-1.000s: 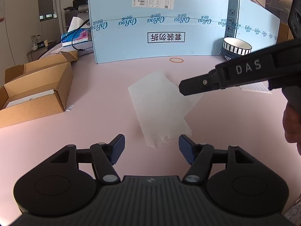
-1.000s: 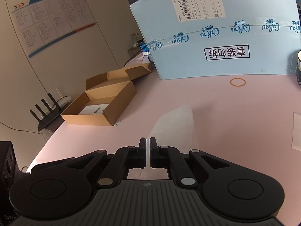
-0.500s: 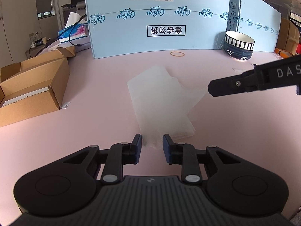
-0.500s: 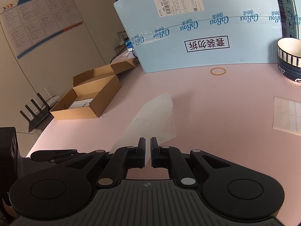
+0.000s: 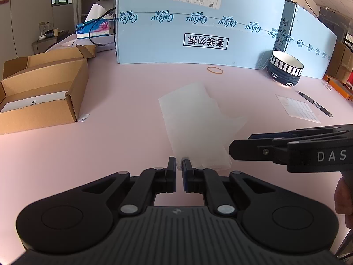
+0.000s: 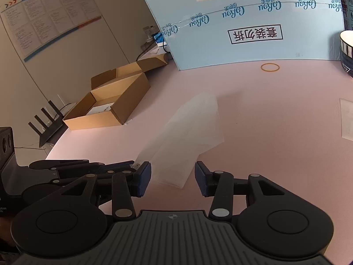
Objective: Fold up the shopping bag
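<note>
On the pink tabletop [image 5: 110,132], left gripper [image 5: 179,164] pinches the translucent white plastic bag's [image 5: 198,119] six-o'clock corner; right gripper [image 6: 173,175], jaws just parted, should clamp beside it.

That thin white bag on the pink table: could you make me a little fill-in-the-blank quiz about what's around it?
1. The left gripper is shut on a near corner of the ____ shopping bag.
2. The rubber band lies before the big ____ box.
3. The striped bowl stands ____.
4. The open cardboard box is ____ of the bag.

Missing words: white; blue; upright; left
</note>
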Motion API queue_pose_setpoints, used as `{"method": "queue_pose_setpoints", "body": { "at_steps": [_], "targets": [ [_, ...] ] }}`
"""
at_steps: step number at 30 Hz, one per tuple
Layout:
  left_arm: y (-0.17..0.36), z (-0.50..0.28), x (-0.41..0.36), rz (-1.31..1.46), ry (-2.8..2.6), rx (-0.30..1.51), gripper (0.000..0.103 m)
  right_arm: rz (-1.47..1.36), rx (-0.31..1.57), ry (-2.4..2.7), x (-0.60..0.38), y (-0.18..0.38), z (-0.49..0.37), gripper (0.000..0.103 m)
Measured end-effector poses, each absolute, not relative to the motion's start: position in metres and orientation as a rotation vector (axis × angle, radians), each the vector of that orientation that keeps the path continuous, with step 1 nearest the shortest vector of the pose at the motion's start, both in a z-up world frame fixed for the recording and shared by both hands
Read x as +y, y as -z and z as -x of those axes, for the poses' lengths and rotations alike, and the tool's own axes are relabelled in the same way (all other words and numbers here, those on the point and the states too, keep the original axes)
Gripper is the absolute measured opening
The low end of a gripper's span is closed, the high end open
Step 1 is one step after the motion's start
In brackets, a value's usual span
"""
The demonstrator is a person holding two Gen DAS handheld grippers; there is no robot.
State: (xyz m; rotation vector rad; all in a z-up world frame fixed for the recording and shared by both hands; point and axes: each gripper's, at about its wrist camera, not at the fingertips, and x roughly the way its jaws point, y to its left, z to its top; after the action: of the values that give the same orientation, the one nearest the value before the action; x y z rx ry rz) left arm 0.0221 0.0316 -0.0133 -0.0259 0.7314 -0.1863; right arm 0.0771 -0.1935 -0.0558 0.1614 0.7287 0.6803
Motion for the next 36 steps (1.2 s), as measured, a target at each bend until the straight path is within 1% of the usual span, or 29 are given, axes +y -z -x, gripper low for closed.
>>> {"method": "queue_pose_setpoints", "body": {
  "at_steps": [2,4,5,9,10,15,23,31,36],
  "targets": [
    [0.013,-0.023,0.032,0.023,0.19,0.733,0.005,-0.159,0.724,-0.682,-0.19,0.056,-0.078,0.035],
    [0.013,-0.024,0.031,0.022,0.192,0.734,0.005,-0.157,0.73,-0.683,-0.187,0.058,-0.08,0.009],
    [0.013,-0.024,0.032,0.021,0.193,0.736,0.005,-0.154,0.736,-0.675,-0.185,0.06,-0.083,0.007],
    [0.013,-0.027,0.032,0.017,0.201,0.741,0.005,-0.162,0.727,-0.693,-0.18,0.062,-0.086,0.007],
    [0.012,-0.028,0.032,0.016,0.205,0.742,0.005,-0.165,0.717,-0.686,-0.18,0.061,-0.085,0.004],
    [0.009,-0.03,0.033,0.007,0.202,0.73,0.006,-0.183,0.649,-0.666,-0.188,0.051,-0.081,0.0],
    [-0.014,-0.032,0.044,0.045,0.191,0.666,0.006,-0.181,0.571,-0.616,-0.2,0.037,-0.082,0.0],
    [-0.029,-0.04,0.052,-0.02,0.142,0.626,0.006,-0.212,0.51,-0.602,-0.217,0.021,-0.082,0.0],
    [-0.047,-0.041,0.064,-0.06,0.081,0.58,0.006,-0.233,0.433,-0.575,-0.245,-0.003,-0.075,0.0]
  ]
}}
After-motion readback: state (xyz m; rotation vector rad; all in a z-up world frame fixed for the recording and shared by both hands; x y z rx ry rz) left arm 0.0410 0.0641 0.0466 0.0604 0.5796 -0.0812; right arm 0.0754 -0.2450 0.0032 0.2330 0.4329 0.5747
